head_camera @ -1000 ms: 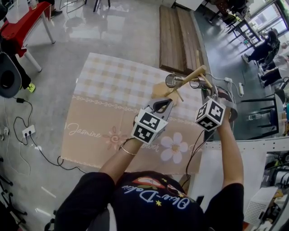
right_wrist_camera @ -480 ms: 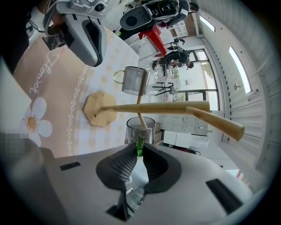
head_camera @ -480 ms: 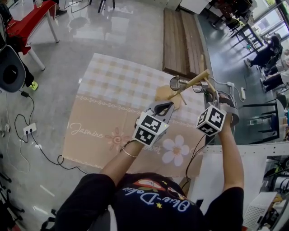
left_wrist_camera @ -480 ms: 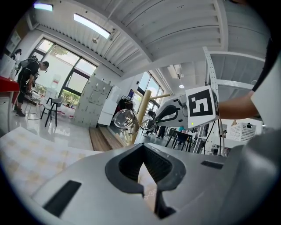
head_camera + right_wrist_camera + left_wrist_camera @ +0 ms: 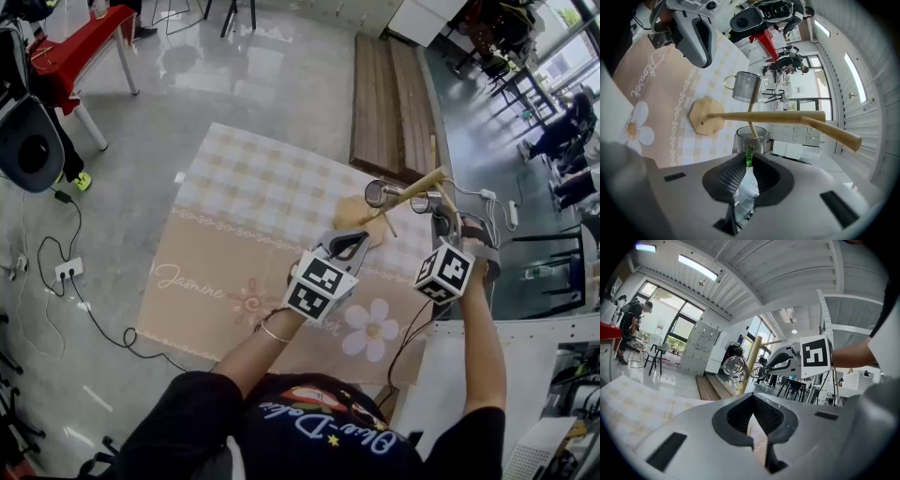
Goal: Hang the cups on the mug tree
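Two glass cups (image 5: 746, 87), centre frame, at the mug tree (image 5: 787, 116); my right gripper (image 5: 749, 163) pinched one's green handle (image 5: 749, 156), left gripper (image 5: 753, 404) was pressed together; I judged full seating vital before release.

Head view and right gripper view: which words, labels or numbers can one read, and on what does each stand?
"Jasmine": white script on the beige flower-printed tablecloth, head view.
"Flower": white script on the same cloth, right gripper view.
Black shirt: pale upside-down script, too distorted to read.
White marker cubes: black square patterns, no letters.
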Motion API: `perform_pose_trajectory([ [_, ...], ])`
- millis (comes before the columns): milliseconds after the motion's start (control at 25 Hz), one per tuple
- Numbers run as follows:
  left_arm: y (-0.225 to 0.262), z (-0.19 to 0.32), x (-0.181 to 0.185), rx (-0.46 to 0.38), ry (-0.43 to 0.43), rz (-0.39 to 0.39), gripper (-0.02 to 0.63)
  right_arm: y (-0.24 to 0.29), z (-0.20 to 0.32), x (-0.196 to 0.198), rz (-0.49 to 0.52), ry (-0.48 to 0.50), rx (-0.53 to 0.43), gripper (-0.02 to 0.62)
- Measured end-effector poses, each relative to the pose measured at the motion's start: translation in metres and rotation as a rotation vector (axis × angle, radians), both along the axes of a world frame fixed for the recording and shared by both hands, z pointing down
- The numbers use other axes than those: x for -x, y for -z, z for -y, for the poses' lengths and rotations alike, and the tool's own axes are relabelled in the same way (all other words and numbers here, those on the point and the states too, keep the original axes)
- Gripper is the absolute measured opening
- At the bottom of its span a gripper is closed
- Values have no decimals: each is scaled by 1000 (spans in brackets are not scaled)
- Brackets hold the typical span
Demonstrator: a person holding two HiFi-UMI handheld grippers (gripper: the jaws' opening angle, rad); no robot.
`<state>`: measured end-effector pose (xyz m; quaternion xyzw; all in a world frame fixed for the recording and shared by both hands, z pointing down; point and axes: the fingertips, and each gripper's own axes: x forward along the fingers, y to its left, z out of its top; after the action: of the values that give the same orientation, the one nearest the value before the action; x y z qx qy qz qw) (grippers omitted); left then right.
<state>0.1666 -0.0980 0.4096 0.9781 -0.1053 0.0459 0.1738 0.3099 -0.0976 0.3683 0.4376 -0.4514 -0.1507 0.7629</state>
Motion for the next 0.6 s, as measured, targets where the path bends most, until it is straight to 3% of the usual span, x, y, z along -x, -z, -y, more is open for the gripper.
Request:
perform_pose_trajectory([
  [600,-2,3,2,4,10,1,3,0,1,-1,-21,16,-24,49],
])
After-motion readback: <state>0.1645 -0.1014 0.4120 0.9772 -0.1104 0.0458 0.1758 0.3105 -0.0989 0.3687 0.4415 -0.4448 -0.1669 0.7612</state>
